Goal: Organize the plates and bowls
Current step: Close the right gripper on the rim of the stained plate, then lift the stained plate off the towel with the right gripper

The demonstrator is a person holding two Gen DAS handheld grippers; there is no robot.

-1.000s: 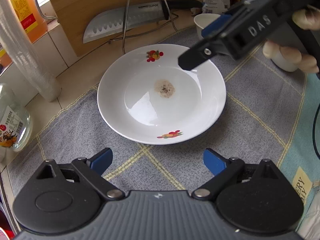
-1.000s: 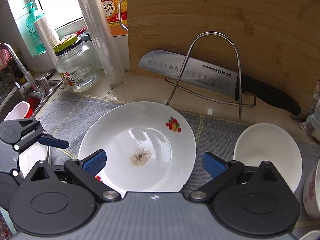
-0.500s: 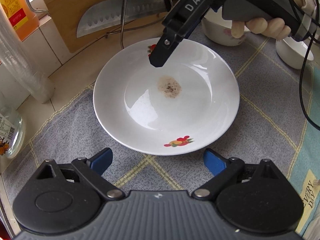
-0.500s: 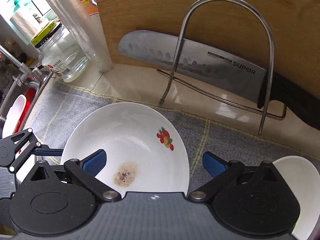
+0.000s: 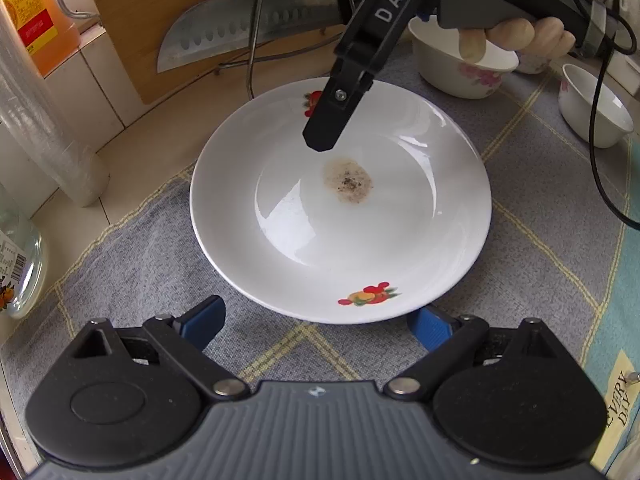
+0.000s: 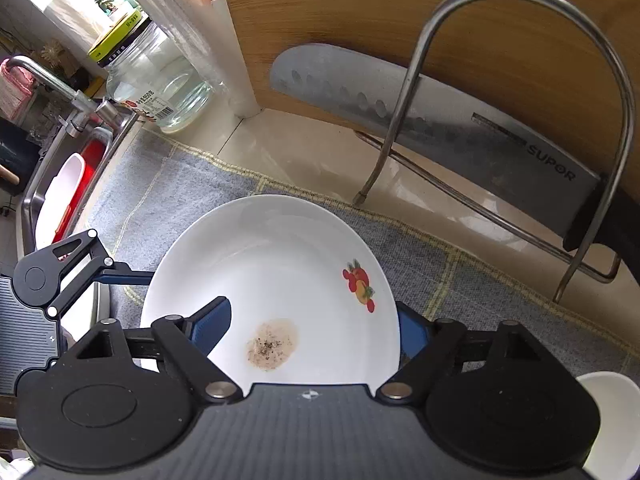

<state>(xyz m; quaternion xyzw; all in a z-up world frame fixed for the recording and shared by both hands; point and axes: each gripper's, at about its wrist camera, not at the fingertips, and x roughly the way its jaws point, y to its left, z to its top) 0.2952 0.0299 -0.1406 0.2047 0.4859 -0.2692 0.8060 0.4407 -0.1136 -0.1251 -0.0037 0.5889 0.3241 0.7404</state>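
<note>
A white plate (image 5: 280,216) with fruit prints and a brown stain lies on a grey checked cloth (image 5: 132,264). It also shows in the right wrist view (image 6: 280,264). My left gripper (image 5: 316,324) is open at the plate's near rim, its right pad tucked under the rim. My right gripper (image 6: 316,328) is open and straddles the plate's far edge; one pad sits over the plate's inside, the other outside the rim. A floral bowl (image 5: 460,68) and a small white bowl (image 5: 596,108) stand at the back right.
A wire rack (image 6: 520,80) holds a cleaver (image 6: 440,120) against a wooden board (image 6: 440,12). A glass jar (image 6: 160,88) and a plastic roll (image 5: 44,128) stand to the left. The sink (image 6: 60,200) lies beyond the cloth's left edge.
My right gripper has swung in from the right and come down over the plate's far edge. My left gripper has moved forward to the plate's near rim.
</note>
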